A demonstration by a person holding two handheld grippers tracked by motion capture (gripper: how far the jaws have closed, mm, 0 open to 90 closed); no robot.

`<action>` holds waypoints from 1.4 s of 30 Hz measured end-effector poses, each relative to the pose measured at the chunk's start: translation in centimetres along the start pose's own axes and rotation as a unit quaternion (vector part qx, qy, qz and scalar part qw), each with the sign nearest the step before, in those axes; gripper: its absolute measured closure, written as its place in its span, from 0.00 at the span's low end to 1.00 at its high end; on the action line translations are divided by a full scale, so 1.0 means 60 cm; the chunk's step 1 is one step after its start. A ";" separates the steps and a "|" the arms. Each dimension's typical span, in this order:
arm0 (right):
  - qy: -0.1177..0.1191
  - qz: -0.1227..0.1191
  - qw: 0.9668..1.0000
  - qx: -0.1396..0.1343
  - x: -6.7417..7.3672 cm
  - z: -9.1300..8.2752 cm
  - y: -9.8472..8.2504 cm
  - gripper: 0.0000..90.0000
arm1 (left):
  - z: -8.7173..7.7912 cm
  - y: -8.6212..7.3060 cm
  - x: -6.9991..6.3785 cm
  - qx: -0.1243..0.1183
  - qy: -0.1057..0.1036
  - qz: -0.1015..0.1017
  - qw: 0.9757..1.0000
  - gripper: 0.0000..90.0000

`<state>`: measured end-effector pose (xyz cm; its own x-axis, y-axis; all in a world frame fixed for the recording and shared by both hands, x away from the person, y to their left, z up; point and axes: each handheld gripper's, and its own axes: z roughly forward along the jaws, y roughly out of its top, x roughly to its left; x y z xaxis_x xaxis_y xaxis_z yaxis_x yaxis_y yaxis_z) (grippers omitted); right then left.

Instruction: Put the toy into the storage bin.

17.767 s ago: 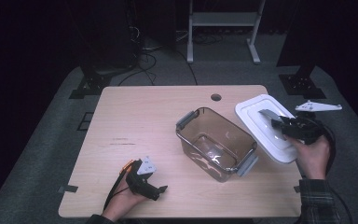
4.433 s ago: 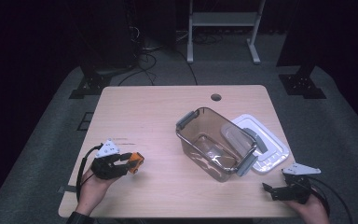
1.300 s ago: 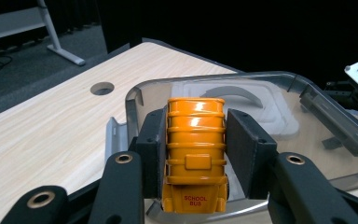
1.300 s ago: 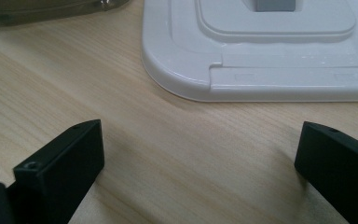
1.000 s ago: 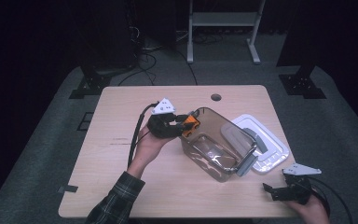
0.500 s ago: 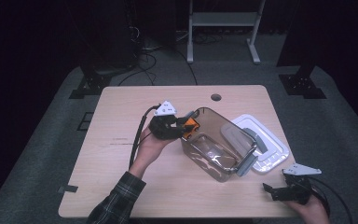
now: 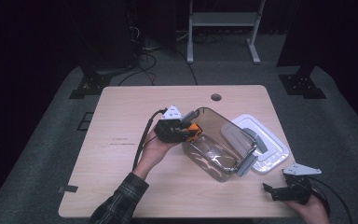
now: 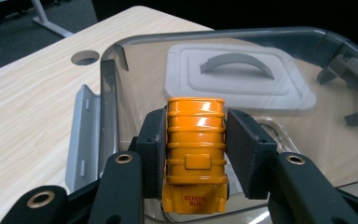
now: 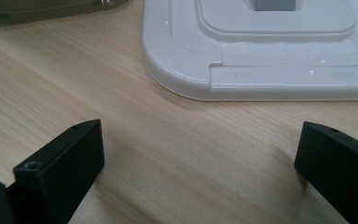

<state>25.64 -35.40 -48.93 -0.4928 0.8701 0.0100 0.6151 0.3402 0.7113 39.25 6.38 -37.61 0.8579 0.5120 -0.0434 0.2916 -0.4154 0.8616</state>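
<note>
My left gripper (image 8: 196, 154) clamps an orange toy school bus (image 8: 196, 154) over the near rim of the clear tub (image 7: 216, 161), ready to drop it in. My right gripper (image 9: 200, 163) rests wide open, empty, beside the white lid (image 9: 261, 51).

A dark lab or studio: bare wooden table (image 7: 121, 154), floor cables (image 7: 168, 60), equipment stands (image 7: 221, 28).

Plaid sleeve (image 7: 121, 201), black-jawed claw (image 8: 197, 140), black cable (image 7: 142, 144)

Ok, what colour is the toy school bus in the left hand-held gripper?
Orange: the small plastic toy school bus is orange all over, clearest in the left gripper view.
</note>
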 end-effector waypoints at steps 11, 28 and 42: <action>0.000 0.000 1.000 0.000 0.000 0.000 0.000 0.00 | -0.008 -0.002 0.005 -0.014 0.004 -0.003 1.000 0.70; 0.000 0.000 1.000 -0.001 0.000 0.000 0.000 0.00 | -0.061 0.004 -0.005 -0.025 0.012 0.003 1.000 0.57; 0.001 0.001 1.000 0.001 0.000 0.000 0.000 0.00 | -0.107 -0.024 -0.009 -0.011 0.028 -0.004 1.000 0.32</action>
<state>25.61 -35.40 -48.93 -0.4917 0.8707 0.0127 0.6171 0.3381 0.7106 35.66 11.54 -35.54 0.8297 0.5577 -0.0230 0.2890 -0.3940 0.8725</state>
